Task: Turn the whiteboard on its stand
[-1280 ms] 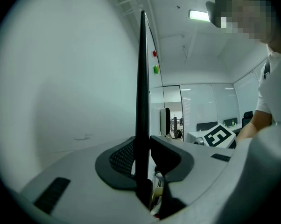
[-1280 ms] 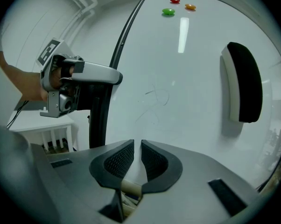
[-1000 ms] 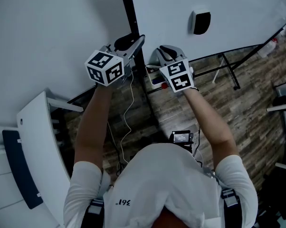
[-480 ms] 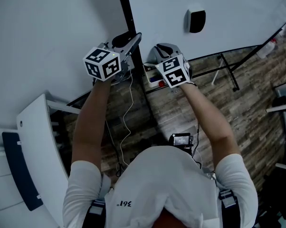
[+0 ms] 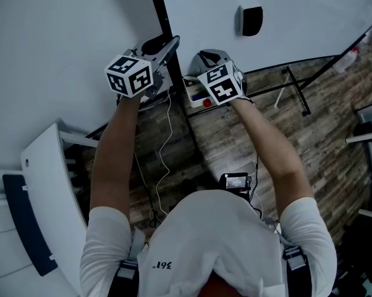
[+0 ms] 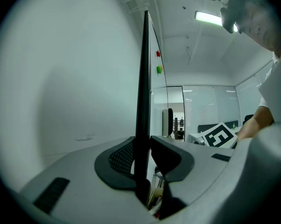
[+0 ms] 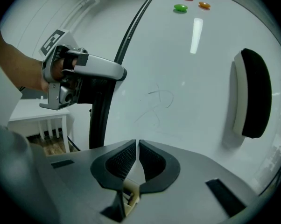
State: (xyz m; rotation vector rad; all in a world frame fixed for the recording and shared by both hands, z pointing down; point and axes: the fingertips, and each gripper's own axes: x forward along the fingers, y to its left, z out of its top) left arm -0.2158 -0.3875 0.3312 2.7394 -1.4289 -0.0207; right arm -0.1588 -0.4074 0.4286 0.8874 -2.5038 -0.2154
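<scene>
left gripper: jaws clamped on whiteboard black edge, edge upright between them. my right gripper: jaws closed, empty, facing its white face.

White shirt; left gripper seemingly grey.

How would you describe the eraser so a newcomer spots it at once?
Start at the whiteboard. On its face, right of the faint scribble, is the eraser. It is the one big black block with a pale back; the magnets above are small coloured dots.
</scene>
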